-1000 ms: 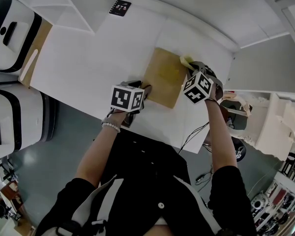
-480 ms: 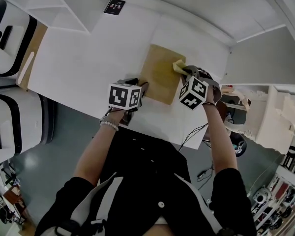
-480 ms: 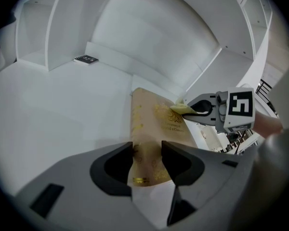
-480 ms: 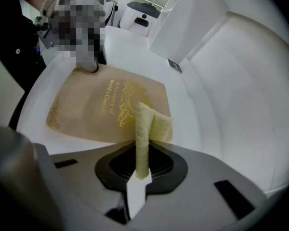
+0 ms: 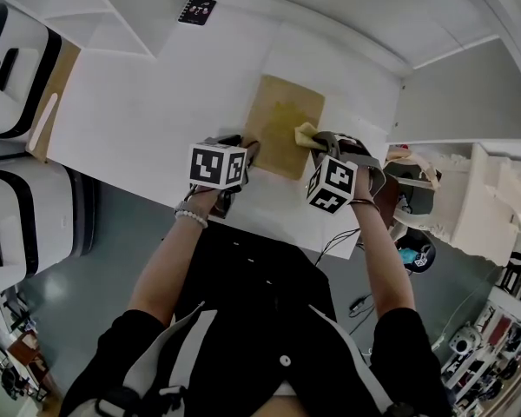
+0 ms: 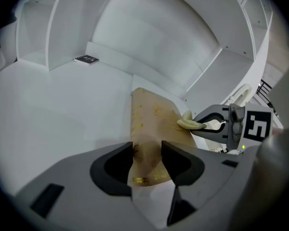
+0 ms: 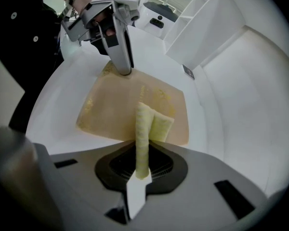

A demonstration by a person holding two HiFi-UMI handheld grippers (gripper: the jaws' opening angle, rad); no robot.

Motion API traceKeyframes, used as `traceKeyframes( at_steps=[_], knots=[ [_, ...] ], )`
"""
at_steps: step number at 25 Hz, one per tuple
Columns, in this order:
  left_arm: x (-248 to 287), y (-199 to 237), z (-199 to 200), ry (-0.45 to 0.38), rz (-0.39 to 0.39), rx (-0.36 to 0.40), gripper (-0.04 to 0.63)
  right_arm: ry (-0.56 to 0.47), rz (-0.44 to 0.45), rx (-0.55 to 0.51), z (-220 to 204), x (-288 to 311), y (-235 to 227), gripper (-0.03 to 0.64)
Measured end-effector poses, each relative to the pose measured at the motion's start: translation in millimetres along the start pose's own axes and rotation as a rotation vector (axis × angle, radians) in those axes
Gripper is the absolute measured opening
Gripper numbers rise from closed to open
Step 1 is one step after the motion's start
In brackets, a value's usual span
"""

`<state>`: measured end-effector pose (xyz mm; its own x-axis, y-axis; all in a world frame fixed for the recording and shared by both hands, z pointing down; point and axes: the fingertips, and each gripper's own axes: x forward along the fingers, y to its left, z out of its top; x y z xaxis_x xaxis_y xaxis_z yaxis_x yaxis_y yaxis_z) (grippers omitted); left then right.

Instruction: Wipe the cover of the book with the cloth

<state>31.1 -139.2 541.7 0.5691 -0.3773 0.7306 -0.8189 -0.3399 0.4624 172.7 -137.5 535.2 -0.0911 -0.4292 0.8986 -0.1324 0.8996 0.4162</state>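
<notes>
A tan book [image 5: 278, 124] lies flat on the white table [image 5: 156, 102]. My left gripper [image 5: 247, 150] stands at its near left corner. In the left gripper view the jaws [image 6: 147, 153] are a little apart, with the cover [image 6: 151, 124] showing in the gap. Their tips rest at the book's edge [image 7: 123, 72]. My right gripper [image 5: 317, 142] is shut on a folded yellow cloth [image 5: 306, 134]. The cloth [image 7: 149, 124] sticks out of the jaws and lies on the cover near the book's right edge.
A small black booklet [image 5: 196, 11] lies at the table's far left, beside a white shelf unit [image 5: 95, 7]. White-and-black machines [image 5: 17, 59] stand to the left of the table. Cables [image 5: 339, 237] hang off the near right edge.
My right gripper has drawn the cloth from the book's far right corner toward me along the right side. The left gripper has stayed at the near left corner.
</notes>
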Motion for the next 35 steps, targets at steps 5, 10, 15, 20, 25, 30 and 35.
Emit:
traceKeyframes(
  at_steps=[5,10,15,20,25,30,35],
  knots=[
    [0.0,0.0,-0.2,0.009,0.006,0.003,0.189,-0.002,0.017,-0.055,6.0,-9.9,21.0,0.034],
    [0.0,-0.2,0.3,0.010,0.004,0.007,0.189,0.004,0.033,-0.091,10.0,-17.9,41.3,0.034],
    [0.3,-0.5,-0.1,0.015,0.000,0.010,0.189,0.011,0.054,-0.122,13.8,-27.1,59.6,0.034],
    [-0.1,-0.8,0.1,0.016,-0.004,0.017,0.189,0.003,0.096,-0.108,18.9,-35.4,78.5,0.034],
    [0.6,-1.5,0.8,0.028,-0.010,0.033,0.189,-0.011,0.131,-0.091,23.3,-41.5,89.8,0.034],
    [0.9,-1.8,1.0,0.030,-0.011,0.026,0.187,-0.076,0.175,-0.022,32.8,-52.5,89.1,0.034],
    [1.0,-1.7,1.0,0.024,-0.003,0.024,0.187,-0.134,0.144,0.056,35.5,-56.2,63.5,0.035]
  ],
)
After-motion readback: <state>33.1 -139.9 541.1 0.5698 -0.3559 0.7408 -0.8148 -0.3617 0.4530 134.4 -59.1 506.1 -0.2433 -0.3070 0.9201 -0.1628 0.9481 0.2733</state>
